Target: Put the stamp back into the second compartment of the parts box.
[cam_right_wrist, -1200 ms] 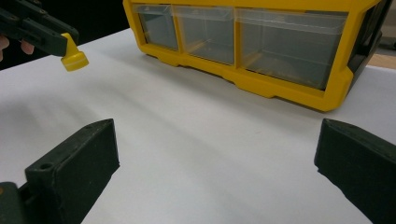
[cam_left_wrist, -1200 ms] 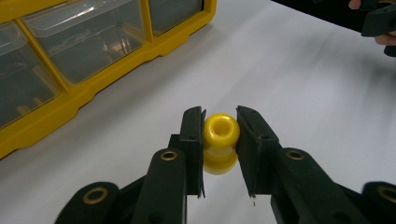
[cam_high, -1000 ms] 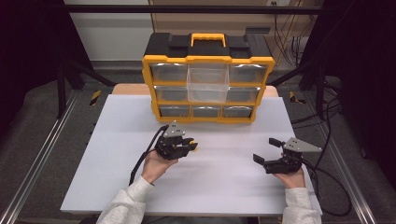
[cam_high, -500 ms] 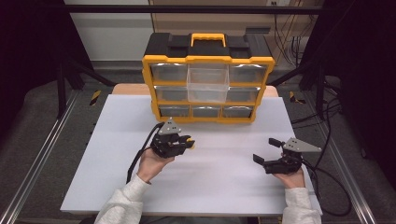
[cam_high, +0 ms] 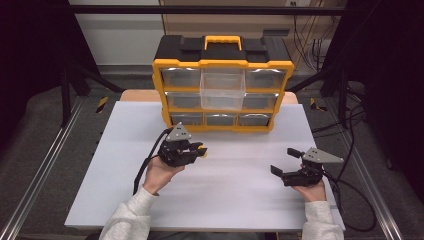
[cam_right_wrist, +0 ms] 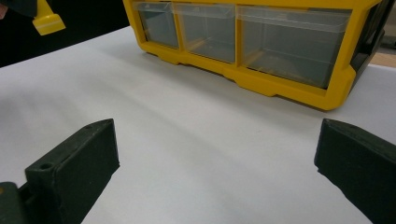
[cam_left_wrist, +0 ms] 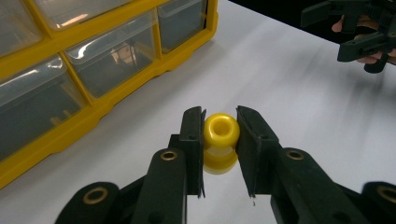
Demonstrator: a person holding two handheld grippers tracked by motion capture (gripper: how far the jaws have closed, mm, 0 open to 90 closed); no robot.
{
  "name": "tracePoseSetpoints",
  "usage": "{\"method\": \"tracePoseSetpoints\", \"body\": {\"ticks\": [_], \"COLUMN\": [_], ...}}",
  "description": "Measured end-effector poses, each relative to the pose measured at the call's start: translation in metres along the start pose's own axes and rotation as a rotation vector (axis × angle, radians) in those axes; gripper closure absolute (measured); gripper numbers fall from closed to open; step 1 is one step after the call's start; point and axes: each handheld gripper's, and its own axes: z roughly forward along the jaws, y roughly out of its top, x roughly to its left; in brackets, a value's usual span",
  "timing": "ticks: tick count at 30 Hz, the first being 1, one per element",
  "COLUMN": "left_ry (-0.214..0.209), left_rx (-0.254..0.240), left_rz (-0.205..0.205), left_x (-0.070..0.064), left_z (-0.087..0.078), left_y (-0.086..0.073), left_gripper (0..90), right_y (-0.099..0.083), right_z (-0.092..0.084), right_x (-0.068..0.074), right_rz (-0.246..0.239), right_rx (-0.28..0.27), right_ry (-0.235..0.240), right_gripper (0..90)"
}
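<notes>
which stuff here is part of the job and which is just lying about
In the job:
- left tongs, shut on the yellow piece
- drawer cabinet, its top middle drawer pulled out

Lying about:
- right tongs, open, holding nothing
- white board

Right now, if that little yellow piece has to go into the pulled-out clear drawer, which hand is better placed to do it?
Left, probably. The left hand-held gripper is clamped on the yellow piece and sits near the organizer, below its open drawer. The right hand-held gripper is open, empty and farther away.

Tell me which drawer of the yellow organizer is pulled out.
The top-row middle drawer of the yellow drawer organizer: its clear front juts forward and hangs over the middle row, while the other drawers sit flush in the frame.
</notes>
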Motion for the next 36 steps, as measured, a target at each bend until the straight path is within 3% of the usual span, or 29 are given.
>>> {"method": "tracePoseSetpoints", "body": {"ticks": [15,36], "left_ry": [-0.006,-0.003], "left_rx": [-0.041,-0.058], "left_rz": [0.0,0.039], "left_x": [0.003,-0.004], "left_z": [-0.016,-0.034], "left_y": [0.014,0.043], "left_gripper": [72.1,72.1], "right_y": [0.0,0.0], "right_z": [0.0,-0.001], "right_x": [0.0,0.0], "right_rz": [-0.001,0.0], "right_rx": [-0.003,-0.007], "right_ry": [-0.004,-0.002], "right_gripper": [0.3,0.3]}}
